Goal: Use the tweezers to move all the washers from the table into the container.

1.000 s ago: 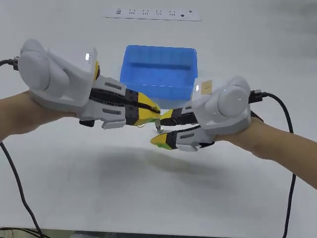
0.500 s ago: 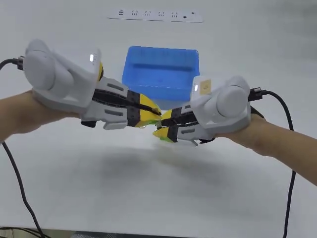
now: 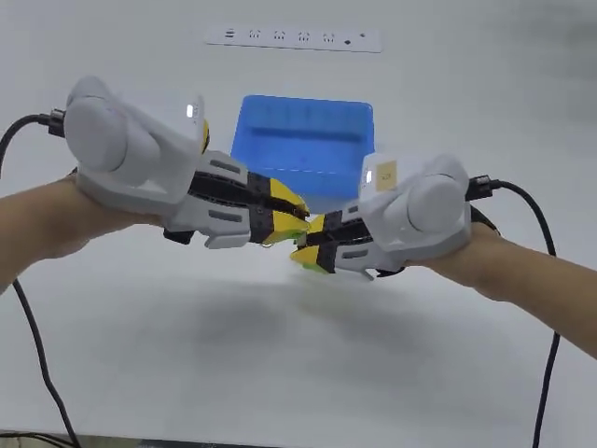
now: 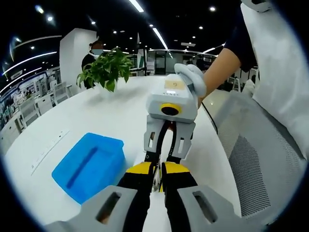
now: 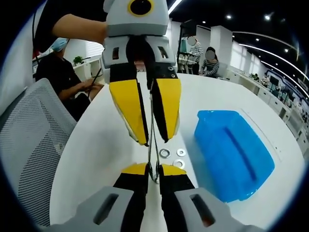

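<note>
**A:** Start with the head view. How are the hands posed?

**B:** A forearm comes in from each side of the frame. The left gripper [image 3: 297, 213] reaches in from the left and the right gripper [image 3: 300, 252] from the right. Their yellow tips sit nose to nose at the centre, the left's a little higher. Both are held above the white table [image 3: 280, 364]. The blue container [image 3: 303, 140] sits just behind them at upper centre, and a power strip [image 3: 294, 37] lies along the top edge.

**A:** And the jaws?

**B:** Both pairs look drawn together. Whatever is between them is too small to make out from here.

**A:** What about the left gripper view?

**B:** Its own jaws rise from the bottom, closed to a narrow slit on the thin metal tweezers [image 4: 156, 180]. The right gripper faces it head-on at the centre, with the person's arm behind it at the upper right. The container lies at the lower left. A potted plant [image 4: 106, 70] is at the upper left and a mesh chair [image 4: 260, 164] on the right.

**A:** And the right gripper view?

**B:** Its own yellow tips at bottom centre are pinched onto the lower end of the tweezers. The tweezers run up into the left gripper's jaws, which hang from the top of the frame, closed on them with a slim gap. Here I find the washers [image 5: 164, 153]. Three of them lie flat on the table just above and right of the right gripper's own tips. They are near the container's left edge but apart from it.
</note>
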A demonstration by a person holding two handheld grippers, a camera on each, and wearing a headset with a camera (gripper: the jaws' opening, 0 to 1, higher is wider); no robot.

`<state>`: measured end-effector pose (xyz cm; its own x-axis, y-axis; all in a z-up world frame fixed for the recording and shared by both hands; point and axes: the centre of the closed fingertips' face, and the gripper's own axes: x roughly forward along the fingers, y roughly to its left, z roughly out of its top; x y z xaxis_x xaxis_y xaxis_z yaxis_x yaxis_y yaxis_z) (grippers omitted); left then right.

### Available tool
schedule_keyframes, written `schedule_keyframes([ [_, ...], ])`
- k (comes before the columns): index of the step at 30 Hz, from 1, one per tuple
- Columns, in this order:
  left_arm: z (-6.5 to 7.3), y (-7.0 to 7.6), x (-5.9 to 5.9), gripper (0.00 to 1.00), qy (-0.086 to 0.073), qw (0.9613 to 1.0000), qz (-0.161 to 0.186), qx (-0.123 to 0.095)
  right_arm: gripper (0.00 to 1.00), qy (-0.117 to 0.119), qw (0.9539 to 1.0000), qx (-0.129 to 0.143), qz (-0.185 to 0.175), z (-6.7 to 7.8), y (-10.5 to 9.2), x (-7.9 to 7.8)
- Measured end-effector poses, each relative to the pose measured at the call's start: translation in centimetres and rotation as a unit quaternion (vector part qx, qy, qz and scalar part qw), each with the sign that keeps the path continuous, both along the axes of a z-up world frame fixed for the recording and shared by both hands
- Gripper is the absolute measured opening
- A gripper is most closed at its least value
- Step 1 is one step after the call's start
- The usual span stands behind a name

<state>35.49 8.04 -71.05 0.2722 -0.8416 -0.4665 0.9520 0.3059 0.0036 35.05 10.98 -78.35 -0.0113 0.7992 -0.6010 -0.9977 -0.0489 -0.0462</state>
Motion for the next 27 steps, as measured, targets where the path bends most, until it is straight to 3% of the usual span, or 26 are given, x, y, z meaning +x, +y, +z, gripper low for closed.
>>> schedule_keyframes([
  [6, 1.1, 1.0, 0.3, 0.23, -0.005, 0.9991, 0.038, -0.017, 0.10, -0.002, 1.0000, 0.008, -0.003, 0.7, 0.0, -0.3],
  [9, 2.4, 1.1, 0.1, 0.31, -0.003, 0.9971, 0.057, -0.050, 0.10, 0.000, 0.9998, 0.018, -0.006, 1.5, -0.1, -0.5],
  [14, 3.3, 2.2, -0.9, 0.38, -0.012, 0.9959, 0.072, -0.054, 0.10, 0.001, 0.9998, 0.021, -0.005, 2.4, -0.7, -0.6],
  [17, 3.9, 2.6, -1.6, 0.42, -0.001, 0.9935, 0.078, -0.083, 0.10, 0.001, 0.9995, 0.030, -0.007, 3.5, -0.8, -0.5],
  [19, 4.0, 3.0, -2.1, 0.44, -0.001, 0.9927, 0.084, -0.087, 0.10, 0.004, 0.9991, 0.041, -0.004, 4.4, -0.9, -0.4],
  [21, 4.0, 3.4, -2.5, 0.48, 0.002, 0.9915, 0.092, -0.092, 0.10, 0.000, 0.9991, 0.042, -0.005, 5.1, -1.1, 0.1],
  [22, 4.1, 3.6, -2.8, 0.49, -0.006, 0.9911, 0.094, -0.094, 0.10, -0.003, 0.9990, 0.043, -0.004, 5.5, -1.2, 0.4],
  [25, 4.4, 4.1, -3.2, 0.50, -0.008, 0.9888, 0.104, -0.107, 0.10, -0.006, 0.9985, 0.053, -0.013, 6.9, -1.3, 1.6],
  [27, 4.5, 4.6, -3.2, 0.51, -0.025, 0.9873, 0.116, -0.106, 0.10, -0.011, 0.9978, 0.062, -0.018, 8.0, -1.2, 2.5],
])
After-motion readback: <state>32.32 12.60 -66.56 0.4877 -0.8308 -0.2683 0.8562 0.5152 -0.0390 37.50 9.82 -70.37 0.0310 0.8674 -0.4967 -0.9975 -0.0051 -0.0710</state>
